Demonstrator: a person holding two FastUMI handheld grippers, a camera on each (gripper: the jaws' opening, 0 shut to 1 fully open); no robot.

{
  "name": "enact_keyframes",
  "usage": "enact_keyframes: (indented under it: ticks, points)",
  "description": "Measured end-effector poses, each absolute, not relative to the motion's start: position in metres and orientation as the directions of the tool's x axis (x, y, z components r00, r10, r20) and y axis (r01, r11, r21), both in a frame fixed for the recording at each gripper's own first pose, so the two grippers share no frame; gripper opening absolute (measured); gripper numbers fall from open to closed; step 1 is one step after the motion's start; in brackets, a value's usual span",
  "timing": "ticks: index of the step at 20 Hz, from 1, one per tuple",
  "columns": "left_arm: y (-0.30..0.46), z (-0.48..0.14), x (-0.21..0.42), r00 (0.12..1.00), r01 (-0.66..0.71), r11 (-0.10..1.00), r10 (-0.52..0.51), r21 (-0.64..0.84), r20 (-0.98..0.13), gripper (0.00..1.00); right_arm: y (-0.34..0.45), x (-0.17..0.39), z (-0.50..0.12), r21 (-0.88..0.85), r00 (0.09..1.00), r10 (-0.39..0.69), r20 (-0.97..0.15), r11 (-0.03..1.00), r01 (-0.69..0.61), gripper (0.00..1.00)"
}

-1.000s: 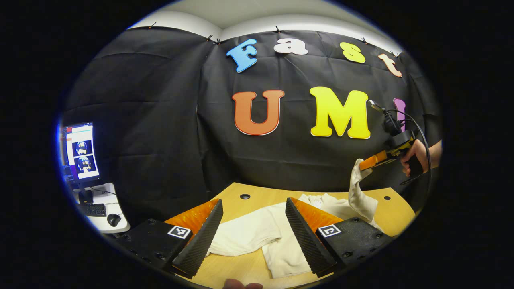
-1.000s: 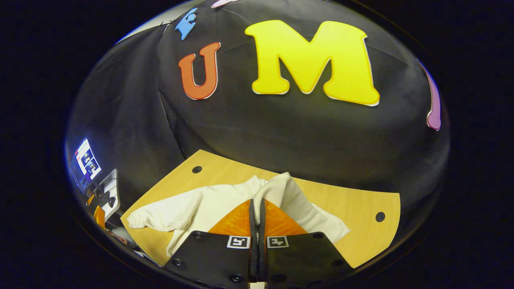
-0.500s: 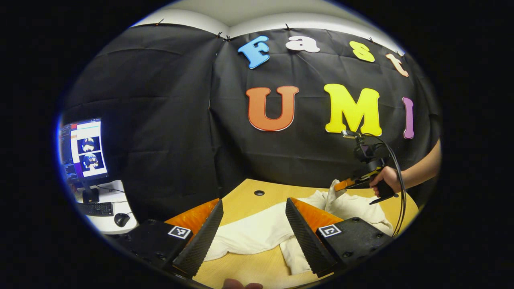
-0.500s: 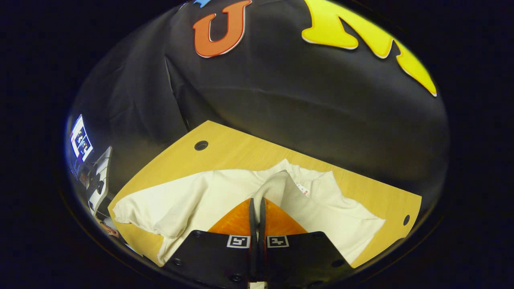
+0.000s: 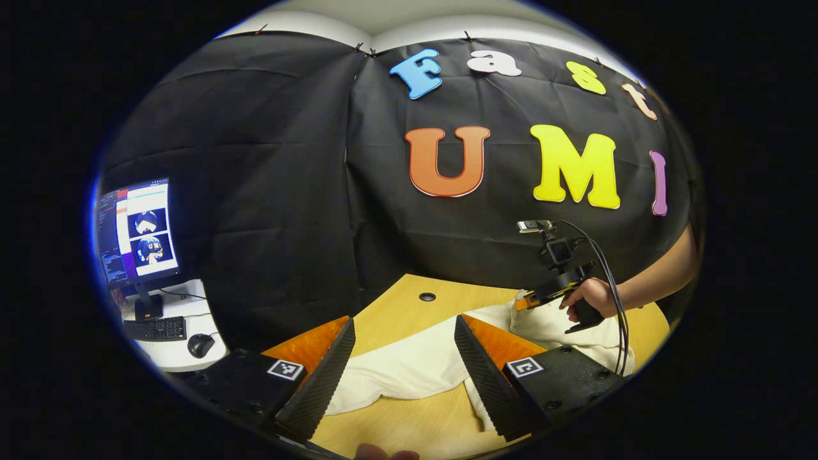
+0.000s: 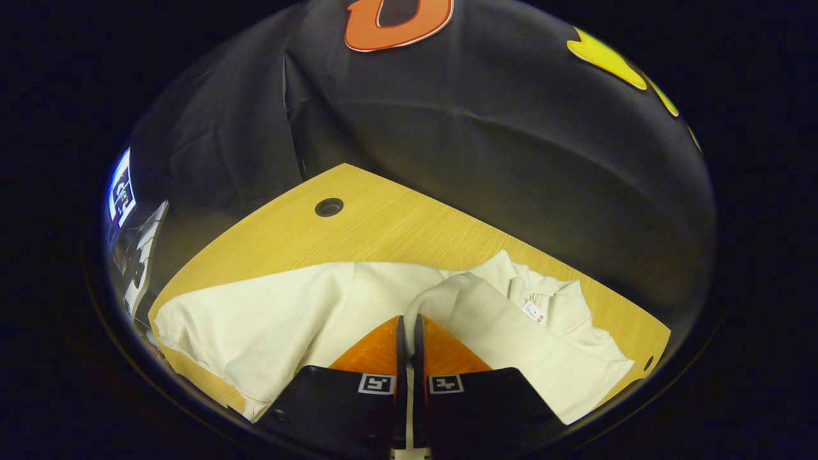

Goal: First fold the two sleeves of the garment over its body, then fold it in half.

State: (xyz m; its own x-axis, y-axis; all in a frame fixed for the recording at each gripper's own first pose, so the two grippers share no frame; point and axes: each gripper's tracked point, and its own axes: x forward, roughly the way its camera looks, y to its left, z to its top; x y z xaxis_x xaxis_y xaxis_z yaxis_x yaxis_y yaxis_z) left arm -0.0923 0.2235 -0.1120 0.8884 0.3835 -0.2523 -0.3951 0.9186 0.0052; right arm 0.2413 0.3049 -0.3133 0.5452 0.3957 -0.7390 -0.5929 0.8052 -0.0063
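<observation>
My left tongs [image 5: 404,358] are spread wide apart, with nothing between the two fingers. They hang a little above the near side of the wooden table [image 5: 396,310]. Through the gap I see the cream shirt [image 5: 409,367] lying on the table. One sleeve [image 5: 383,383] of it lies flat under my left tongs and reaches out toward the left side of the table.

My right tongs [image 6: 407,326] are pressed together, and they are pinching the other sleeve [image 6: 492,326] at its cuff. In the right gripper view the cuff curls up from between the two fingers, and the rest of the sleeve runs back to the right, lying over the body of the shirt. The right tongs are low, close over the shirt. From the left gripper view I can see the right tongs [image 5: 521,301] farther off on the right, with my hand [image 5: 585,297] around the handle and a black cable [image 5: 617,319] hanging down from it.

The shirt is in the middle of the table, with its collar [image 6: 543,291] at the far side, near the black cloth wall. A small white tag [image 6: 532,311] shows inside the collar. The table has a round hole [image 6: 329,206] near its far left corner.

Off to the left there is a white desk [image 5: 172,338] with a lit screen [image 5: 136,231], a keyboard [image 5: 155,328] and a mouse [image 5: 200,344]
</observation>
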Motion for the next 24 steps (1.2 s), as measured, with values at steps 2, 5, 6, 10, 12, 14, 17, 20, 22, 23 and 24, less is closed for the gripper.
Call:
enact_keyframes:
  ticks: [2, 5, 6, 10, 12, 14, 17, 20, 22, 23, 24]
  points:
    - [0.229, -0.116, -0.094, 0.884, -0.401, 0.916, 0.389, 0.007, -0.259, 0.99, 0.31, 0.241, -0.314, 0.009, 0.545, 0.41, -0.731, 0.806, -0.592, 0.08]
    - [0.236, -0.122, -0.098, 0.876, -0.409, 0.912, 0.396, 0.008, -0.275, 0.99, 0.321, 0.235, -0.313, 0.018, 0.539, 0.431, -0.724, 0.793, -0.609, 0.22]
    - [0.238, -0.123, -0.099, 0.876, -0.41, 0.912, 0.397, 0.01, -0.274, 0.99, 0.324, 0.233, -0.31, 0.017, 0.538, 0.441, -0.719, 0.784, -0.62, 0.3]
    - [0.247, -0.128, -0.101, 0.87, -0.422, 0.907, 0.407, 0.007, -0.277, 0.99, 0.329, 0.218, -0.294, 0.005, 0.556, 0.474, -0.683, 0.764, -0.645, 0.7]
    - [0.252, -0.129, -0.105, 0.869, -0.425, 0.905, 0.411, 0.009, -0.274, 0.99, 0.328, 0.213, -0.285, -0.006, 0.573, 0.477, -0.667, 0.765, -0.644, 0.97]
    - [0.256, -0.133, -0.109, 0.871, -0.423, 0.906, 0.407, 0.003, -0.274, 0.99, 0.324, 0.203, -0.275, -0.008, 0.581, 0.483, -0.655, 0.765, -0.644, 0.99]
    - [0.267, -0.141, -0.12, 0.872, -0.419, 0.908, 0.404, 0.003, -0.277, 0.99, 0.318, 0.187, -0.257, 0.04, 0.583, 0.503, -0.639, 0.778, -0.627, 0.98]
    - [0.285, -0.16, -0.139, 0.865, -0.42, 0.908, 0.404, 0.011, -0.298, 0.99, 0.302, 0.162, -0.226, 0.088, 0.597, 0.529, -0.603, 0.788, -0.609, 0.99]
    - [0.297, -0.176, -0.151, 0.858, -0.422, 0.907, 0.401, 0.005, -0.32, 0.99, 0.289, 0.144, -0.207, 0.102, 0.608, 0.543, -0.579, 0.788, -0.607, 0.98]
    - [0.304, -0.187, -0.157, 0.851, -0.426, 0.905, 0.404, 0.009, -0.337, 0.99, 0.281, 0.137, -0.198, 0.1, 0.62, 0.545, -0.565, 0.791, -0.604, 0.98]
    - [0.311, -0.198, -0.162, 0.841, -0.428, 0.904, 0.405, 0.018, -0.359, 0.99, 0.272, 0.128, -0.188, 0.101, 0.628, 0.547, -0.553, 0.793, -0.601, 0.99]
